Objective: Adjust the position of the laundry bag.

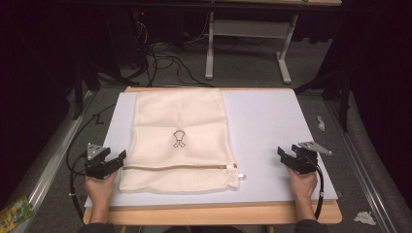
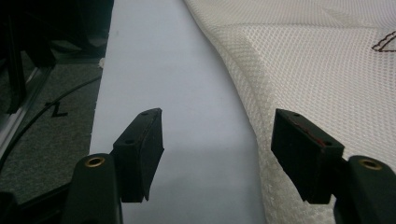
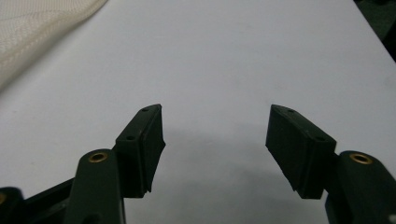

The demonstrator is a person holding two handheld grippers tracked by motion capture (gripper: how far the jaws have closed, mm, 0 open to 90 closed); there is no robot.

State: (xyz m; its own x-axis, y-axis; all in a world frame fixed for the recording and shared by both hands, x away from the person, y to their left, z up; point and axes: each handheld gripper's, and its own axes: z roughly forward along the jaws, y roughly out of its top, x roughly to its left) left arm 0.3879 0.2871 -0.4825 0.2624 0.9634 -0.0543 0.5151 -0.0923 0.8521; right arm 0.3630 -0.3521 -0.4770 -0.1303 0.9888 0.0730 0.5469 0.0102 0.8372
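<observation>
While both pairs of fingers stand wide apart with nothing between them, the work on the mesh laundry bag (image 1: 180, 141) appears not yet begun. One black finger (image 2: 140, 151) of the left gripper (image 1: 108, 162) hangs over bare board, and its partner over the bag's left edge, neither pressing the fabric. The right gripper (image 1: 291, 156), at about four o'clock on the desk (image 1: 272, 213), rests over bare surface well apart from the bag, whose corner appears at ten o'clock in the right gripper view (image 3: 42, 32). The bag lies flat on the pale board (image 1: 272, 126), occupying the centre-left from twelve o'clock down to six, with a small printed emblem (image 1: 178, 138) near its middle. Its zipper (image 1: 177, 167) runs across the near end and looks shut, the pull (image 1: 233, 166) at the right end. No bulge shows, so the bag is judged empty, though its interior cannot be seen. Any grasping, opening or folding remains to be done.
</observation>
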